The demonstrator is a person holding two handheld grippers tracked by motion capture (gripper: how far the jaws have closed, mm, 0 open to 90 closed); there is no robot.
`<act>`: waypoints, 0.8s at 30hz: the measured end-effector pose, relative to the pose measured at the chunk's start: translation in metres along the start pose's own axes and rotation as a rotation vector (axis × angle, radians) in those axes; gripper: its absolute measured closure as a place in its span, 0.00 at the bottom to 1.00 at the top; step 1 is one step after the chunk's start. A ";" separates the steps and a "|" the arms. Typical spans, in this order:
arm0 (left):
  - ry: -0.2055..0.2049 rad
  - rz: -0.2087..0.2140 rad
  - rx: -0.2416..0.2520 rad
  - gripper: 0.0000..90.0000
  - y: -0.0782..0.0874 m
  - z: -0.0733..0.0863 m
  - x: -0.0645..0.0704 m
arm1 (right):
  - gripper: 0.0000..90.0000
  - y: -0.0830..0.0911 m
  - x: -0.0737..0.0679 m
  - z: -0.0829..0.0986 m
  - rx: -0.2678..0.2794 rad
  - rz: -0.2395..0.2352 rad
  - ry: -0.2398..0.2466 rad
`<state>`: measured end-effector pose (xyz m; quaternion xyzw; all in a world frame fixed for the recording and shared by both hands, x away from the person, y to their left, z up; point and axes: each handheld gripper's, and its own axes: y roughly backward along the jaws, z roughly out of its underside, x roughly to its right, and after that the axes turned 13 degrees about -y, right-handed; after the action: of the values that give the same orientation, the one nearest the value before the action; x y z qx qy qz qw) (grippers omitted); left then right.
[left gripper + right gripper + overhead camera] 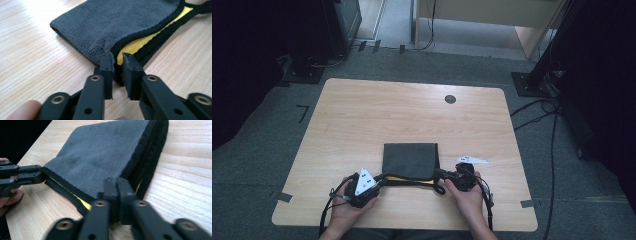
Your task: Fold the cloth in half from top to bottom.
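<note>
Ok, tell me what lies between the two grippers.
The near edge of the folded grey cloth, black-trimmed with yellow showing, spans from the left gripper to the right gripper; the high view shows it.

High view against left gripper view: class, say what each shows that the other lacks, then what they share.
High view alone: the whole table with a dark round spot near its far edge, the floor, both hands, the right gripper at the cloth's near right corner.

Left gripper view alone: the fleecy nap, and the jaws slightly apart around the black hem.

Shared: the folded grey cloth with its yellow inner face, the left gripper, the pale wood.
</note>
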<state>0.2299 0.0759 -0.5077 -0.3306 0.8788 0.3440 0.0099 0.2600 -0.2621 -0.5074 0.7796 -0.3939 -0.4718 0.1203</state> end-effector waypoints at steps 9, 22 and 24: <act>-0.012 0.016 0.002 1.00 0.011 -0.002 0.000 | 1.00 0.019 -0.006 -0.003 -0.016 -0.076 -0.023; 0.020 -0.061 -0.010 0.77 -0.005 -0.006 0.006 | 0.78 -0.002 0.010 -0.003 0.051 0.000 -0.122; -0.018 -0.079 -0.030 0.80 -0.009 -0.008 0.009 | 0.81 -0.007 0.007 -0.002 0.058 -0.011 -0.109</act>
<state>0.2300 0.0613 -0.5092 -0.3621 0.8597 0.3594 0.0267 0.2668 -0.2628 -0.5147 0.7580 -0.4093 -0.5025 0.0735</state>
